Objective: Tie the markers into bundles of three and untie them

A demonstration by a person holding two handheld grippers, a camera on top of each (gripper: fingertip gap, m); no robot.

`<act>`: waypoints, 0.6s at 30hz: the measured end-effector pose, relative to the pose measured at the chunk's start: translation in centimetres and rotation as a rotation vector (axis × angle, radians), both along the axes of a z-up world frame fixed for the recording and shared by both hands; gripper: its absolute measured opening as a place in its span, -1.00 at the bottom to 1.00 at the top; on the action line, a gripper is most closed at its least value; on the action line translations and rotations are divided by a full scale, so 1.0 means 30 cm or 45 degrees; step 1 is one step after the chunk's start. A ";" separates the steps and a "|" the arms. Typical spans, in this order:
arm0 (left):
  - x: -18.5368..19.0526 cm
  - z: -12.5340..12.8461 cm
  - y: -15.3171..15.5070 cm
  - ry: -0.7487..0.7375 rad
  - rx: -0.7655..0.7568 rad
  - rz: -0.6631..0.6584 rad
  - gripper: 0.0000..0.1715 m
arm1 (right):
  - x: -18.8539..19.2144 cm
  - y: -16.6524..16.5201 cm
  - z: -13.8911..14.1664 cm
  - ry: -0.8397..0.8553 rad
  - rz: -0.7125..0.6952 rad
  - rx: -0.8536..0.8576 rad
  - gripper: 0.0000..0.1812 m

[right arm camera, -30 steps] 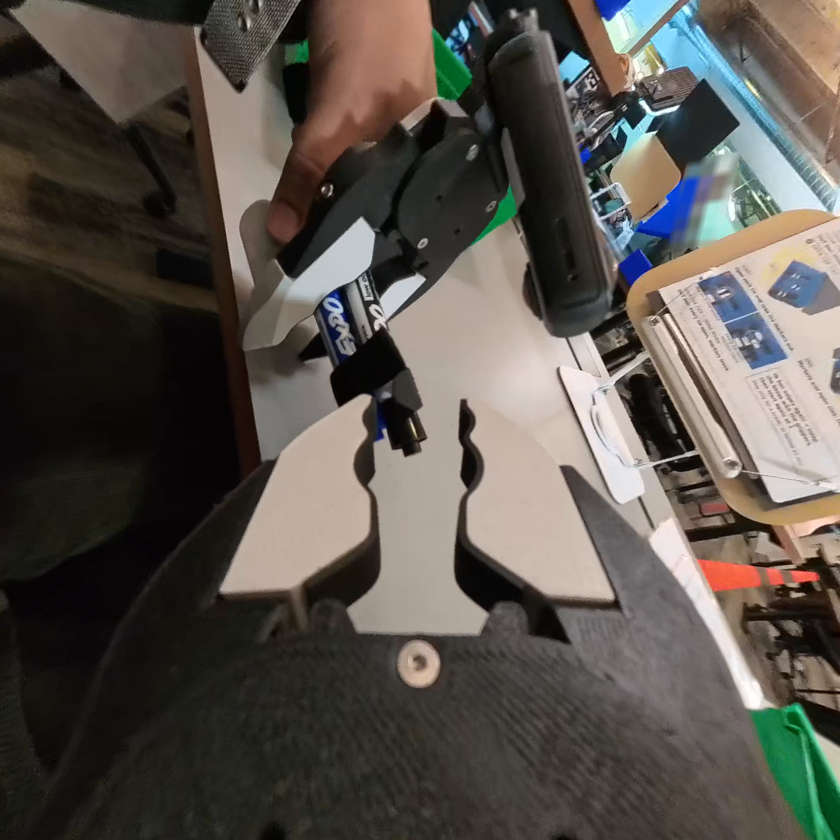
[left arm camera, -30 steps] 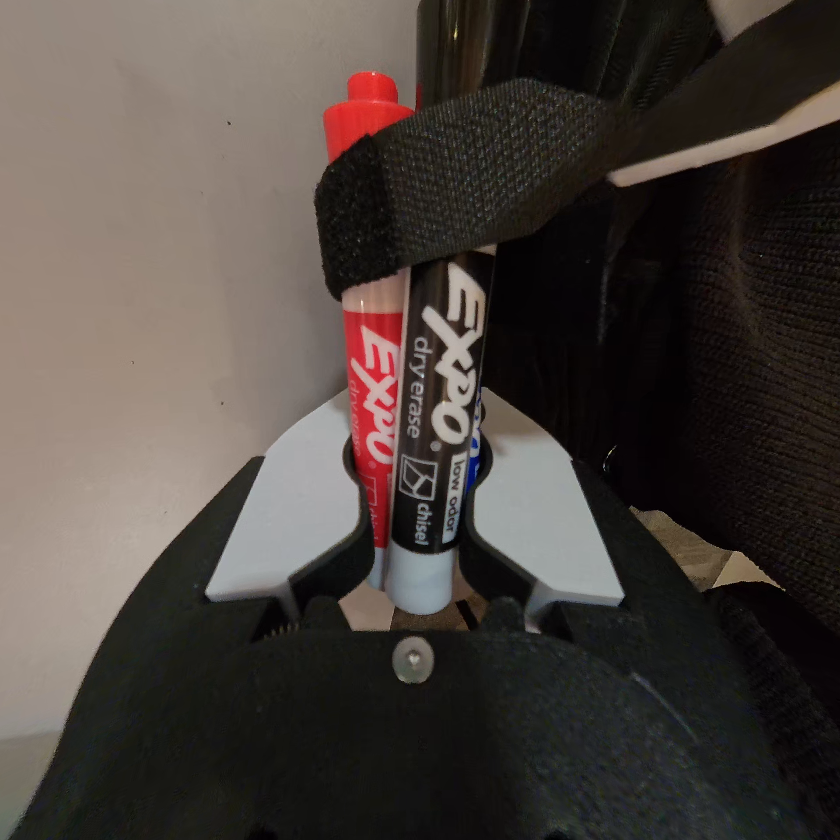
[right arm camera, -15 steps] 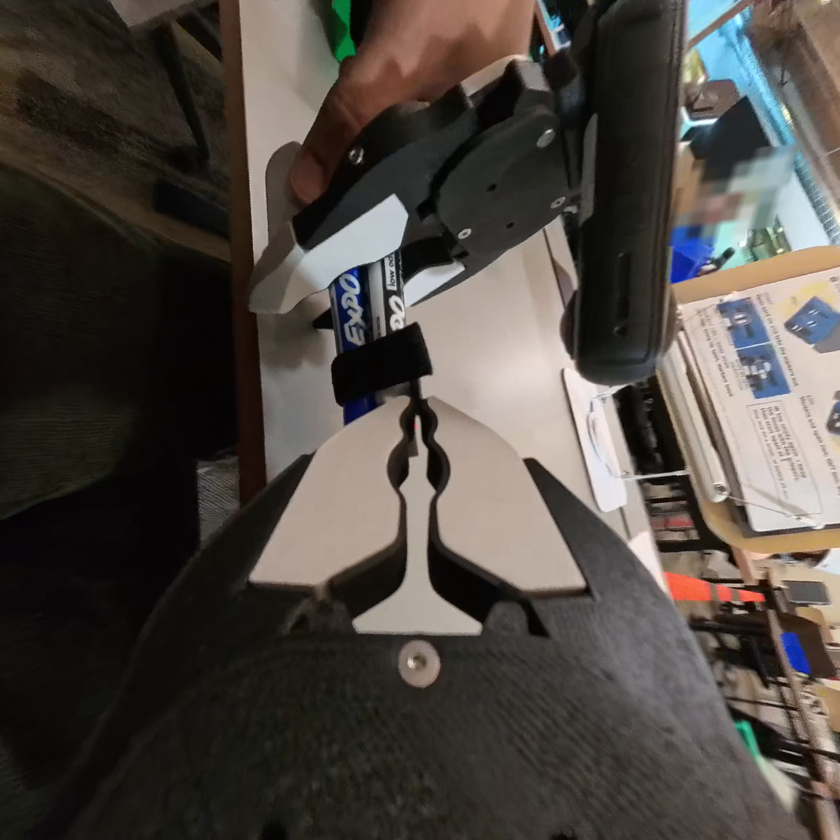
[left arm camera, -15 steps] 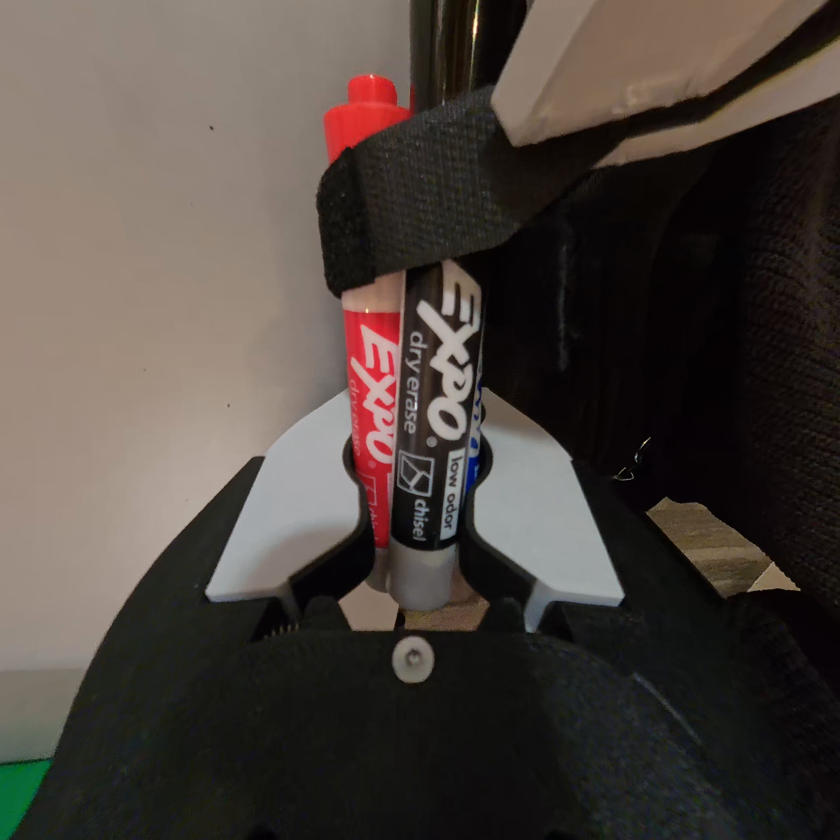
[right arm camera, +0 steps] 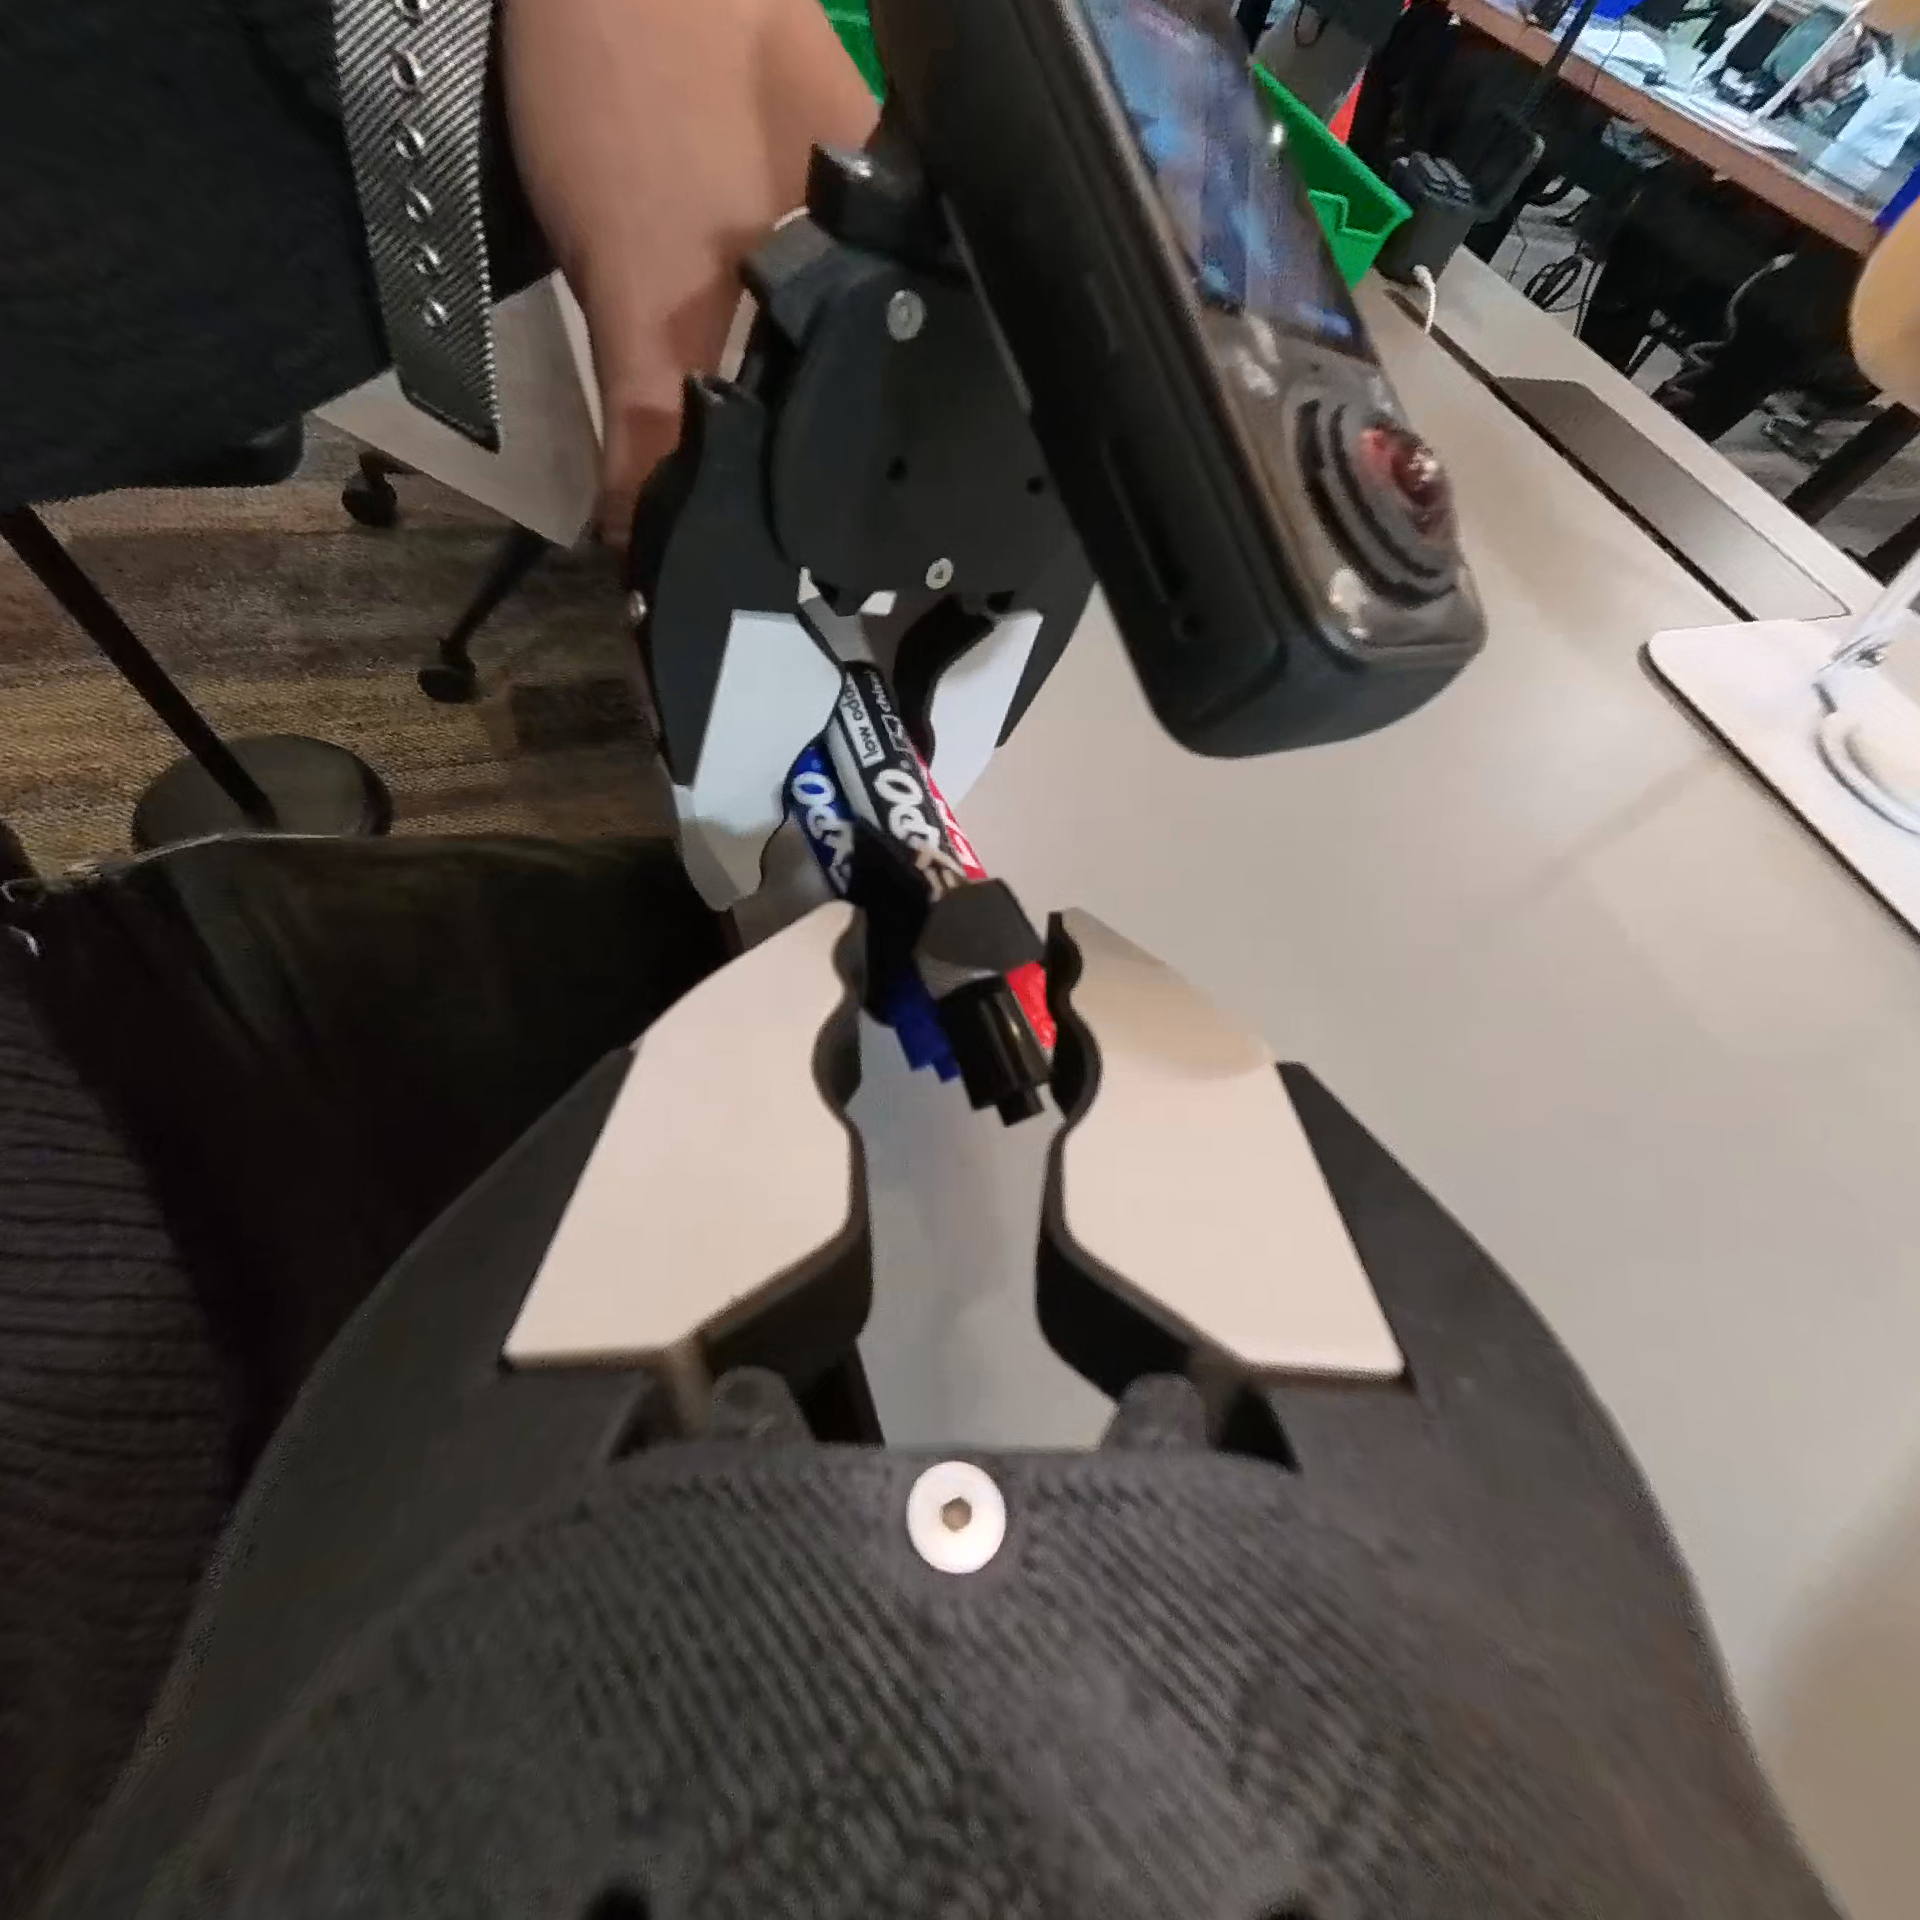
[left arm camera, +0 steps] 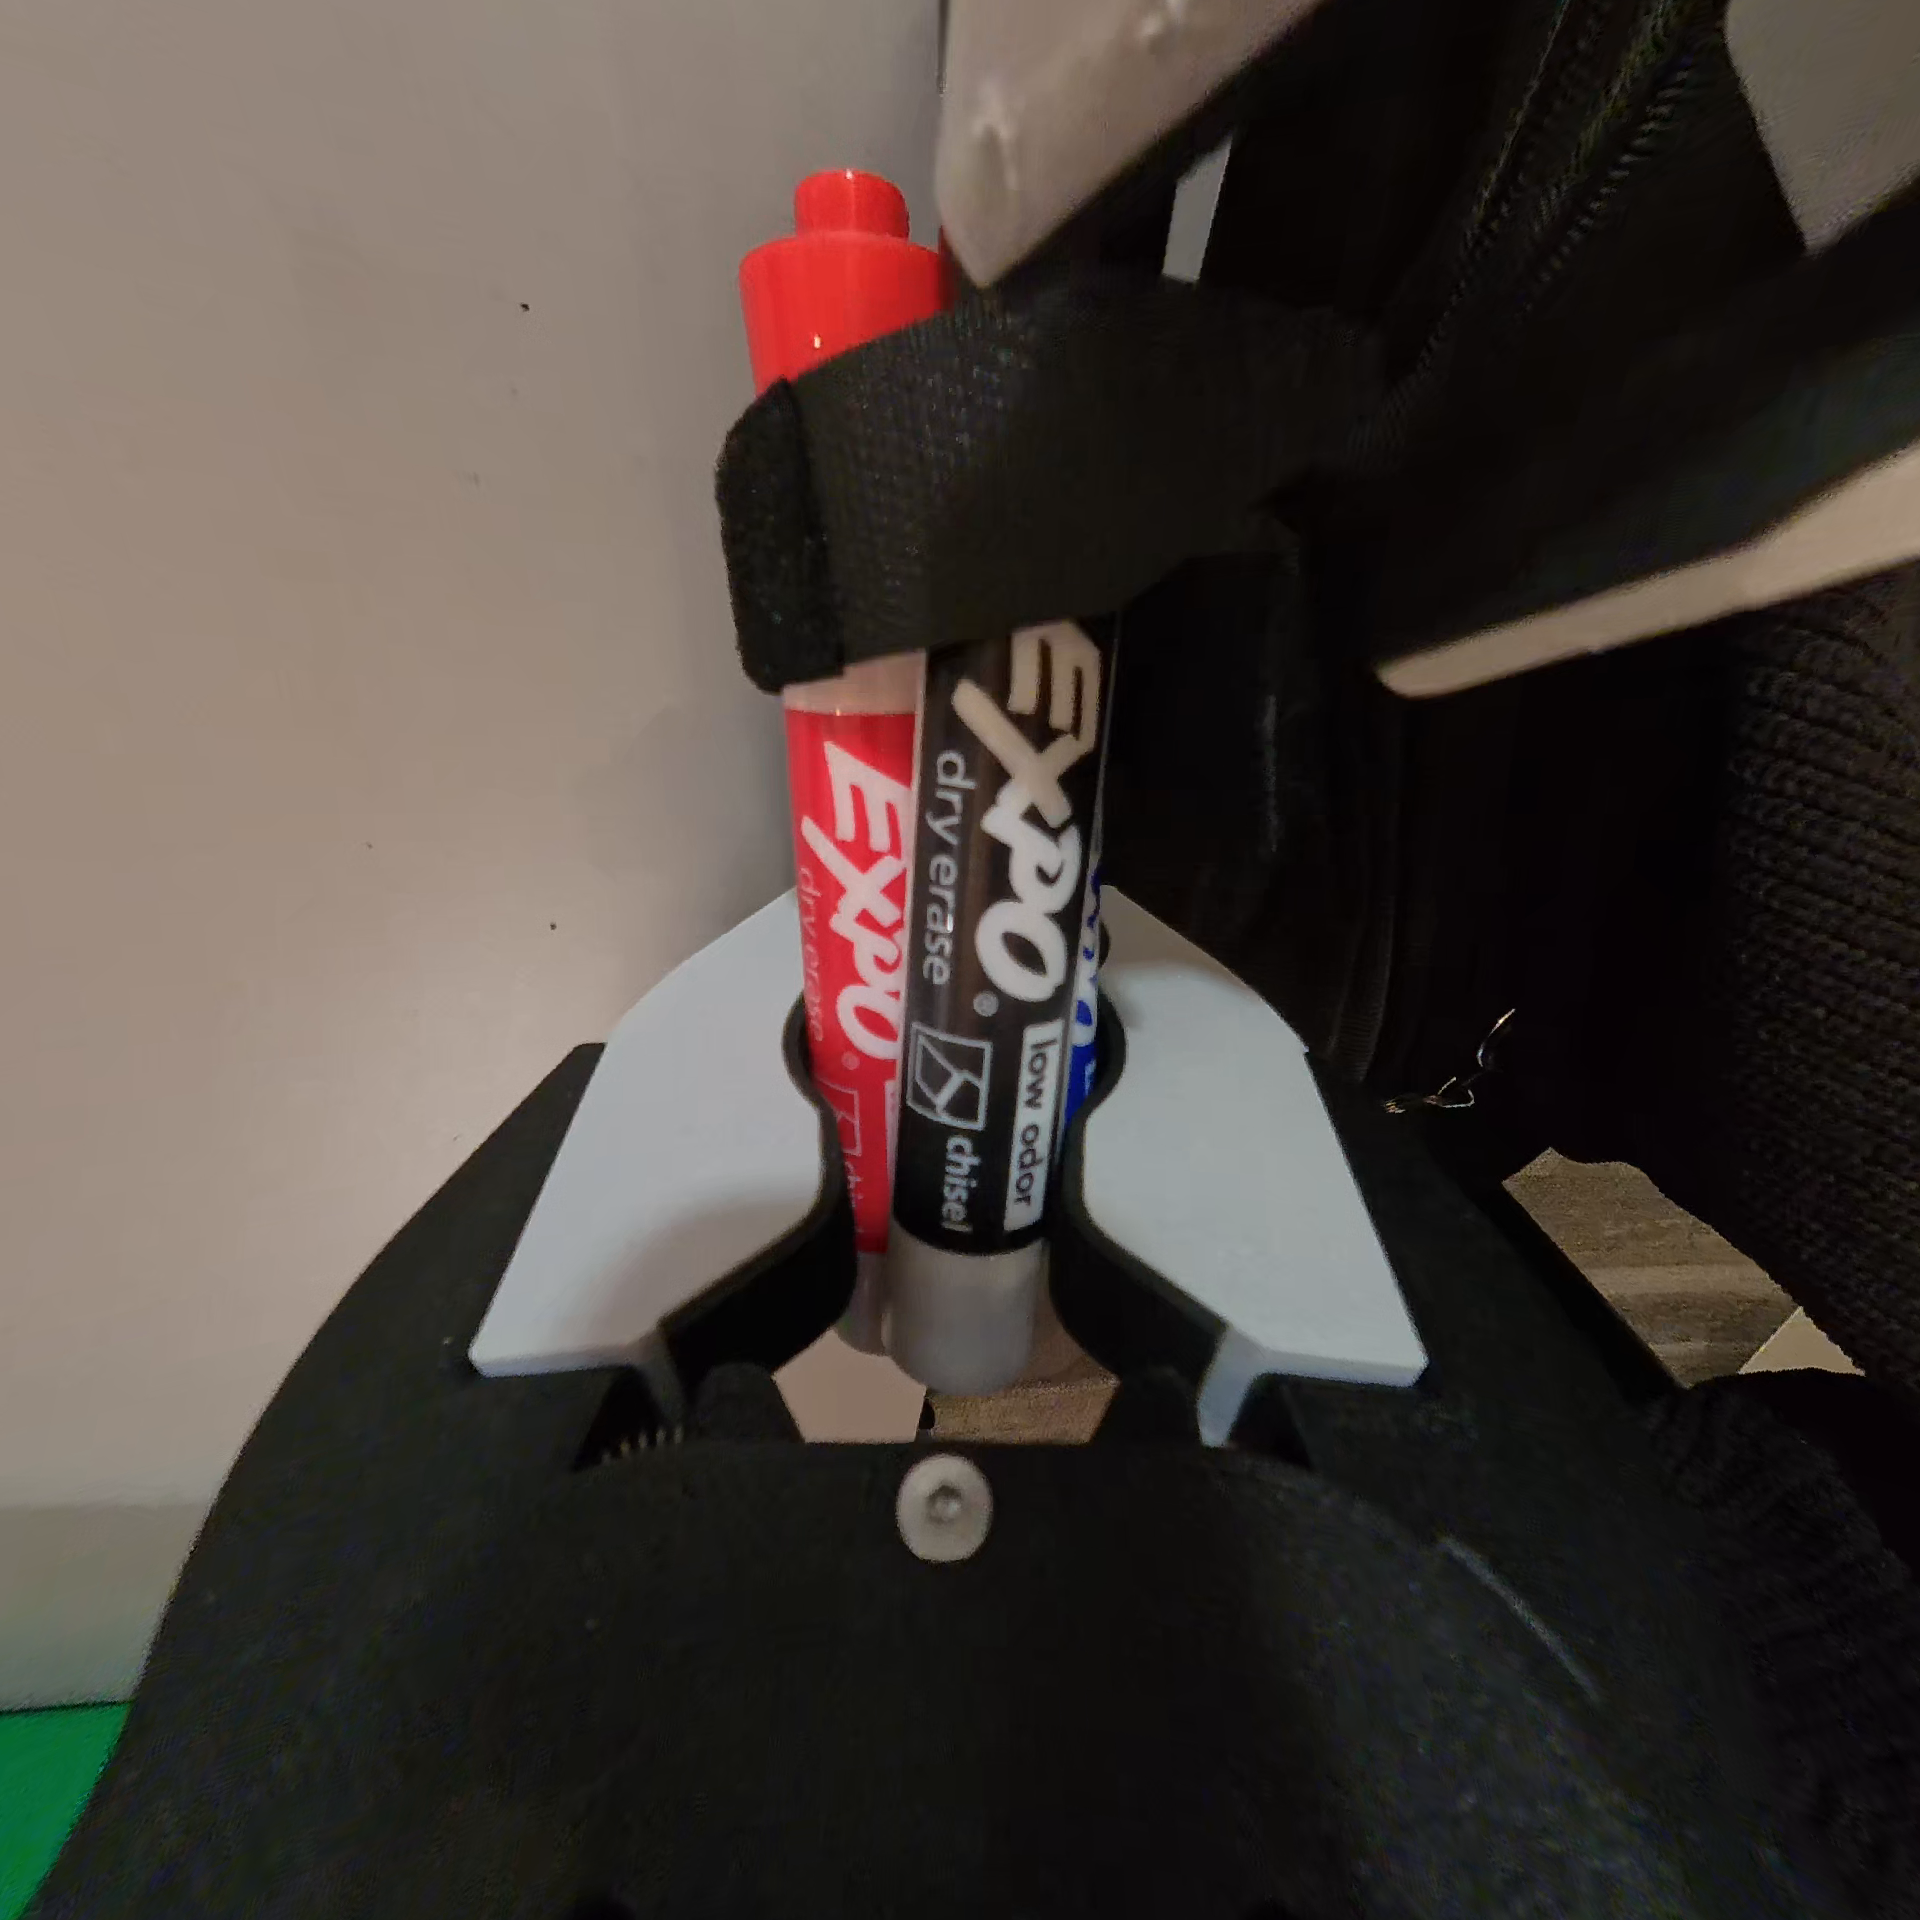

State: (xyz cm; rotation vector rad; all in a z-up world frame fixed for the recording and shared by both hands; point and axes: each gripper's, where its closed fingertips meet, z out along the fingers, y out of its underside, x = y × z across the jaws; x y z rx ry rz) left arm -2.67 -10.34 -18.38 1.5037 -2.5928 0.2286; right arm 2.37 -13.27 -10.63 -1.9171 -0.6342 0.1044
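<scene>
My left gripper (left arm camera: pixel 951 935) is shut on a bundle of three markers: a red marker (left arm camera: pixel 831 332), a black marker (left arm camera: pixel 987 935) and a blue marker (left arm camera: pixel 1086 997) that is mostly hidden behind the black one. A black hook-and-loop strap (left arm camera: pixel 987 499) wraps the bundle just below the caps. In the right wrist view, my right gripper (right arm camera: pixel 951 925) is open, with its fingertips on either side of the strap (right arm camera: pixel 977 925) and the marker caps. The left gripper (right arm camera: pixel 852 821) holds the bundle pointing at it. The right gripper's pale fingers (left arm camera: pixel 1060 104) show in the upper right of the left wrist view.
A pale table (right arm camera: pixel 1455 935) lies under the grippers, with its near edge to the left. A person's hand (right arm camera: pixel 665 208) holds the left gripper, which carries a black camera (right arm camera: pixel 1247 416). A green bin (right arm camera: pixel 1340 197) and a white stand base (right arm camera: pixel 1766 707) sit farther off. The gap from one gripper's tips to the other's is roughly 10 centimeters.
My right gripper was shut at the strap half a second ago and is now open around the bundle's cap end. It has also swung to a new angle. The left gripper still holds the markers.
</scene>
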 end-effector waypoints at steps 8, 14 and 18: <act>-0.003 0.001 -0.002 0.005 -0.014 0.012 -0.47 | -0.007 0.027 -0.027 -0.197 -0.139 0.016 -0.33; -0.003 0.000 -0.003 0.006 -0.008 0.015 -0.48 | -0.035 0.035 -0.031 -0.135 -0.213 -0.032 -0.47; -0.003 0.000 -0.003 0.007 -0.004 0.014 -0.48 | -0.019 0.038 -0.029 -0.096 -0.259 -0.048 -0.67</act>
